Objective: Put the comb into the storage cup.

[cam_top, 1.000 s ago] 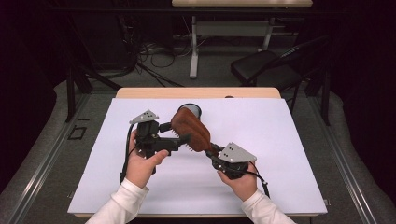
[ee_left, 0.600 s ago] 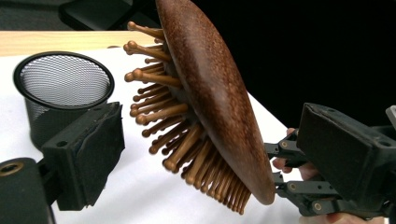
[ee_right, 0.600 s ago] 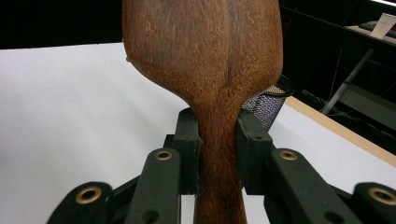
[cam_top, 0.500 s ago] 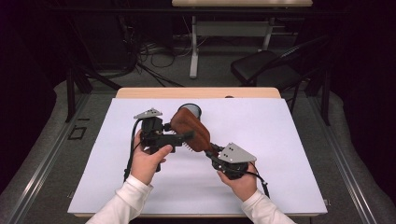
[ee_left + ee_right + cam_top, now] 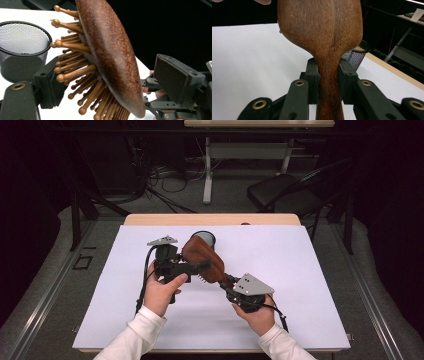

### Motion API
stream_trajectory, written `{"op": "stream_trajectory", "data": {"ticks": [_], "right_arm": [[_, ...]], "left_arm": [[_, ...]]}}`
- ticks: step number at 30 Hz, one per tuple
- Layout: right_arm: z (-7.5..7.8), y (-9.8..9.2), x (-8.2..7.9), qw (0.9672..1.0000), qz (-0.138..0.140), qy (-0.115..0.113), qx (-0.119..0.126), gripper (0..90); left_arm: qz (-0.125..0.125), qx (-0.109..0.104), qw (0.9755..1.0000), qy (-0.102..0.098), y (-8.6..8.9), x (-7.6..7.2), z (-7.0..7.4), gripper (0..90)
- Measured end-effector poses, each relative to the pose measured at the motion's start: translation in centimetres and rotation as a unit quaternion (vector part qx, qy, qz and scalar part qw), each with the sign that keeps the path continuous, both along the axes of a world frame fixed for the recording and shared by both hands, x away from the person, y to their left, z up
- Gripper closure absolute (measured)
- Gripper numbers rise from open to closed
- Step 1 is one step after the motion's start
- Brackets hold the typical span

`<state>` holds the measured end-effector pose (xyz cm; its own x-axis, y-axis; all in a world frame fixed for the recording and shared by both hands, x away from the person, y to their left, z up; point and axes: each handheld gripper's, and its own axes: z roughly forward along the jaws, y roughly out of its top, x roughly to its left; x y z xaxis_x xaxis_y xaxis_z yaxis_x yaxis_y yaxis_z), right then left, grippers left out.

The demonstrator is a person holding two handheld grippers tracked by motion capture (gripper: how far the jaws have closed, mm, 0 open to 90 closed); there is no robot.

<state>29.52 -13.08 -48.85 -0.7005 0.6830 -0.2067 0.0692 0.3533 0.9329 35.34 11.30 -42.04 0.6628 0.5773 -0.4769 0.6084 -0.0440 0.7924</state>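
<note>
Gripping wooden hairbrush (image 5: pixel 202 259) by its handle beside mesh cup (image 5: pixel 204 239), right gripper (image 5: pixel 329 75) pinched tight; left gripper (image 5: pixel 110 82) closing around brush head, not yet pressing.

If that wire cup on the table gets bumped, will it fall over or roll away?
Probably not easily. The mesh cup stands upright on the white table and looks about as wide as it is tall, so a small nudge would more likely slide it. Being thin mesh and apparently empty, it is likely light. Tipped on its round side, it could roll.

Brush handle (image 5: pixel 329 100): lower end cut off by bottom edge, right gripper view.
Mesh cup (image 5: pixel 204 239): base hidden behind brush head (image 5: pixel 202 260), high view.
Bristle tips (image 5: pixel 110 110): cut off at bottom edge, left gripper view.
</note>
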Motion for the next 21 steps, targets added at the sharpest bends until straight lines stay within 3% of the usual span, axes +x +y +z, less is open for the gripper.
{"op": "stream_trajectory", "data": {"ticks": [21], "right_arm": [[-0.01,0.14,-0.15,1.0000,0.002,-0.004,-0.001,73.0]], "left_arm": [[-0.004,-0.009,0.9998,0.019,-0.53,0.45,-0.36,18.8]]}}
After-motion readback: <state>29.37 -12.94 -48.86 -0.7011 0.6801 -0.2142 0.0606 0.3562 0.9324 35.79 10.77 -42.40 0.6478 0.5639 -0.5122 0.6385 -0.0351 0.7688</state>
